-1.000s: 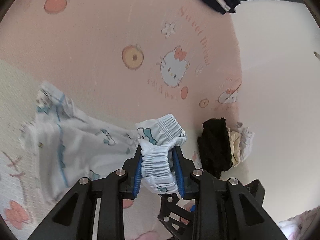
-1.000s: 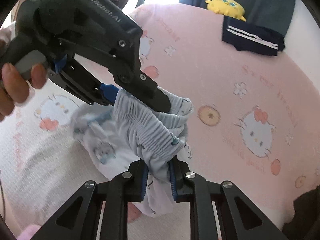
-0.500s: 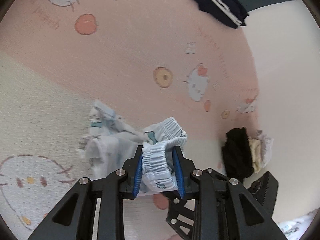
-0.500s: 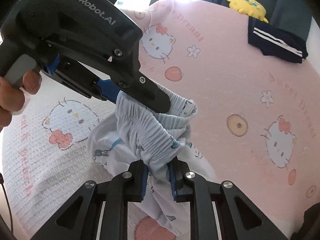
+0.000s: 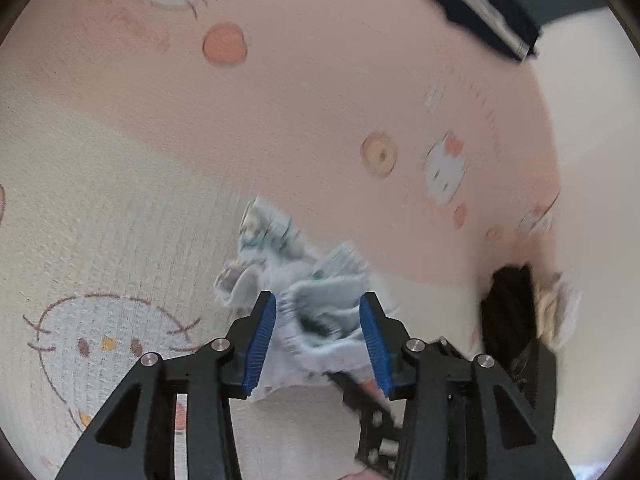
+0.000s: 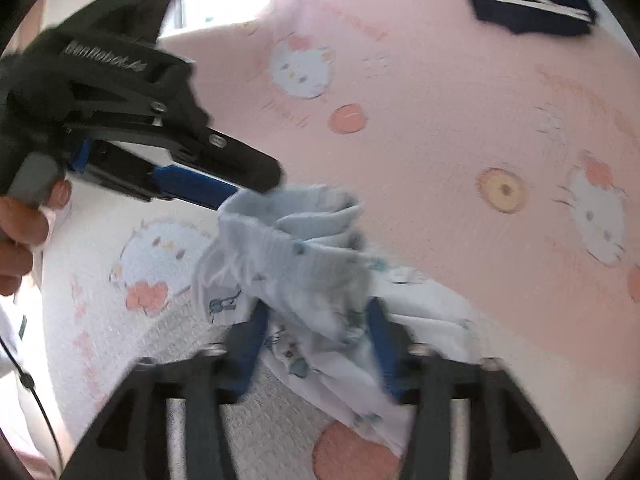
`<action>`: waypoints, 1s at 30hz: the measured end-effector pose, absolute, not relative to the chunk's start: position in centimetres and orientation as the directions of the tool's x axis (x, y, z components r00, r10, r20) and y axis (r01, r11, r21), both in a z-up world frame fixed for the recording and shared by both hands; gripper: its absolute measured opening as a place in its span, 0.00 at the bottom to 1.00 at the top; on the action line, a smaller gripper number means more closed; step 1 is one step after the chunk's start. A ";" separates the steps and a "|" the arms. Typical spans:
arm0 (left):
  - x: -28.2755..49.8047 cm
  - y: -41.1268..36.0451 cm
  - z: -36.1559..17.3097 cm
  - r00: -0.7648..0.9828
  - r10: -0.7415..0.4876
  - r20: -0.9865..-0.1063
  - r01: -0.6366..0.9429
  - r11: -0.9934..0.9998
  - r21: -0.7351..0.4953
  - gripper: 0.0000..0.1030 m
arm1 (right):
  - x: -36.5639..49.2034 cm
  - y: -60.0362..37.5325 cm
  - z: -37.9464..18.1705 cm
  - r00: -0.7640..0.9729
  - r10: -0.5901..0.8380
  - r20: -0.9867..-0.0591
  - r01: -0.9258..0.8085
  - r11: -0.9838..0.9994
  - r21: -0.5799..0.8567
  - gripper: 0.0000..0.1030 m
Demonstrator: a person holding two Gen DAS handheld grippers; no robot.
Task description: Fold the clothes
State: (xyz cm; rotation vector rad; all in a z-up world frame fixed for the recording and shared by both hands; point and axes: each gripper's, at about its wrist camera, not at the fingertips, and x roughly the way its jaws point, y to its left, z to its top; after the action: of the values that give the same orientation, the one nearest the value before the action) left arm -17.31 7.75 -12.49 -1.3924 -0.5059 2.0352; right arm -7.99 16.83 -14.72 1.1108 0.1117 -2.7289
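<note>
Both my left gripper (image 5: 318, 334) and my right gripper (image 6: 318, 344) have just been opening; their jaws now stand apart with the small printed garment (image 6: 288, 256) loose between them, dropping onto the bed (image 5: 320, 92). Risk: the bunched elastic waistband lands crumpled, or snags a pad, spoiling the fold.

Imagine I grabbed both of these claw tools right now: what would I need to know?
Left gripper: fingers have just been opening, the pale blue printed shorts loose between them.
Right gripper: fingers have also just been opening, waistband slack between them.
The shorts sit bunched on the pink cartoon blanket. A folded navy garment lies at the far edge, a dark and cream pile to the right.
Done: shorts let go. Left: flatten and fold them.
</note>
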 end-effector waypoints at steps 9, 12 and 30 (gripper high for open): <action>-16.2 9.6 -10.0 -0.286 0.630 -0.722 -0.325 -0.773 -0.545 0.70 | -4.6 22.9 -12.3 -0.714 -0.106 -0.693 0.024 -0.992 0.126 0.75; -15.0 10.9 -10.4 -0.312 0.548 -0.776 -0.376 -0.822 -0.429 0.70 | -5.0 24.8 -13.0 -0.690 -0.092 -0.718 -0.046 -0.984 0.171 0.75; -9.8 18.7 -12.9 -0.613 0.267 -0.744 -0.586 -0.785 0.201 0.69 | -7.2 27.3 -16.9 -0.569 -0.188 -0.801 -0.116 -0.946 0.304 0.75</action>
State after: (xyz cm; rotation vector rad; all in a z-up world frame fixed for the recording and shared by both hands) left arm -9.82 18.73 -12.90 -0.9977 0.5955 2.3783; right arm -7.24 27.26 -16.94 1.4385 -0.5072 -2.6990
